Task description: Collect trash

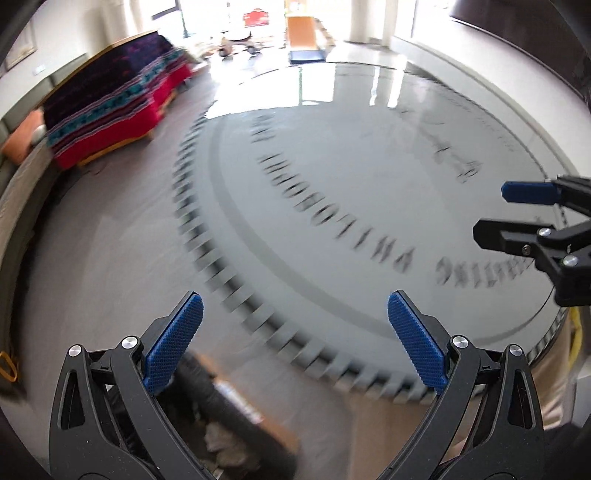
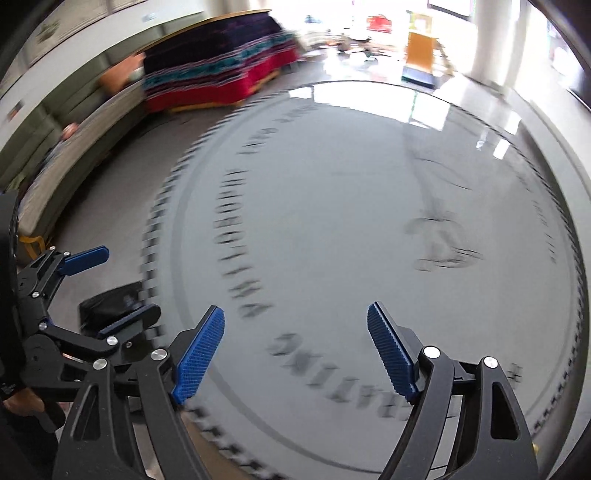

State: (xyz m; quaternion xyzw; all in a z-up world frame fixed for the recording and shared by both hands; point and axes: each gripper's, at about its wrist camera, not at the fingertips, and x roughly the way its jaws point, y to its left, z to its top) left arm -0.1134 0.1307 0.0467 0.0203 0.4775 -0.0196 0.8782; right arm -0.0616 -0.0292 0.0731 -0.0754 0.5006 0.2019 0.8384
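Between the blue pads [image 1: 173, 343] of the left gripper [image 1: 295, 341] nothing is held; its jaws stand wide apart, released. Below and behind its left finger lies a dark bag [image 1: 229, 417] with crumpled pale trash [image 1: 221, 443] inside, blurred. Ahead spreads a round grey floor emblem [image 1: 332, 192] ringed by dark ticks. The right gripper [image 2: 295, 350] is likewise released and empty above the same emblem. Farther left stands a red-skirted, patterned table [image 1: 110, 110].

Glossy grey floor [image 2: 351, 192] with round emblem and blurred lettering; red-and-dark patterned cloth over furniture [image 1: 110, 107] by pale wall [image 2: 74, 40]; bright window glare [image 1: 221, 14] beyond.
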